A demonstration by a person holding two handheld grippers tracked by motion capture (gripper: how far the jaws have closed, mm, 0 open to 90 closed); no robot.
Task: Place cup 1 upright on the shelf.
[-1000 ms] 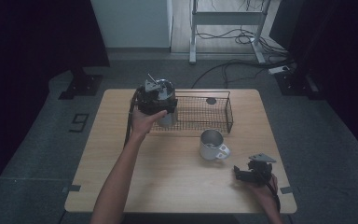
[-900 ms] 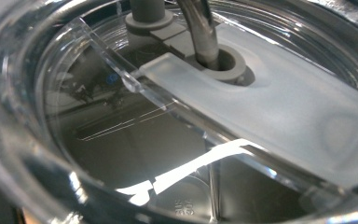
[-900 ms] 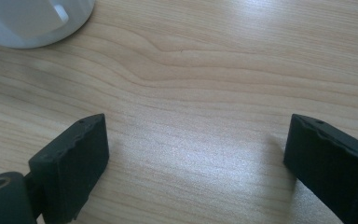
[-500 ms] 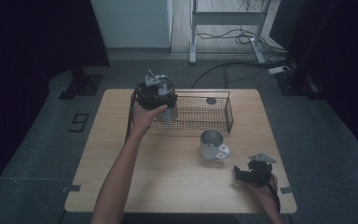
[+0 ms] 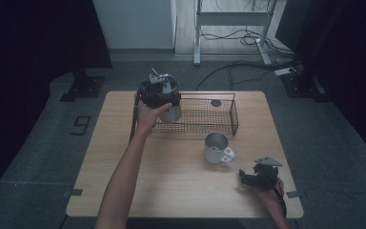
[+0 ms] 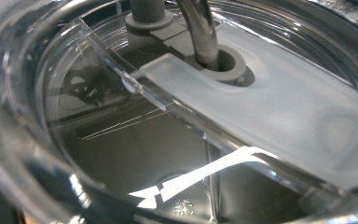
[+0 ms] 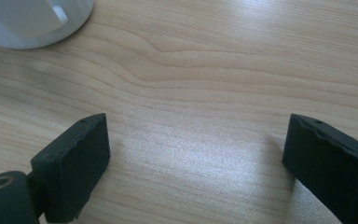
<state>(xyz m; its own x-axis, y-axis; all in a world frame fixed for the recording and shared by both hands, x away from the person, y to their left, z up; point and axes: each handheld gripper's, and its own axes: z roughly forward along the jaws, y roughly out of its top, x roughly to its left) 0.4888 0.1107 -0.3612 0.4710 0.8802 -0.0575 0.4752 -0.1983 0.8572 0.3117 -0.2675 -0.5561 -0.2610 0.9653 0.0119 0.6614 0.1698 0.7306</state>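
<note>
My left gripper (image 5: pixel 159 91) is held above the left end of a black wire basket (image 5: pixel 235 118). A steel tumbler (image 5: pixel 172 113) hangs under it, over the basket's left end. The left gripper view looks straight down, from very close, on the tumbler's clear lid (image 6: pixel 135 140), with its frosted slider (image 6: pixel 279 112) and a metal straw (image 6: pixel 200 28); the jaws are hidden there. A metal mug (image 5: pixel 216 147) stands in front of the basket. My right gripper (image 5: pixel 244 177) rests on the table at the front right, open (image 7: pixel 196 158), with bare wood between its fingers and the mug's base (image 7: pixel 32 23) ahead on the left.
A small dark disc (image 5: pixel 216 103) lies in the basket's far right part. The wooden table (image 5: pixel 171 191) has its right edge close to the right gripper. Cables and a metal frame lie on the floor beyond the table.
The left gripper and the tumbler have risen slightly and shifted a little away from me. The right gripper and the mug have not moved.
</note>
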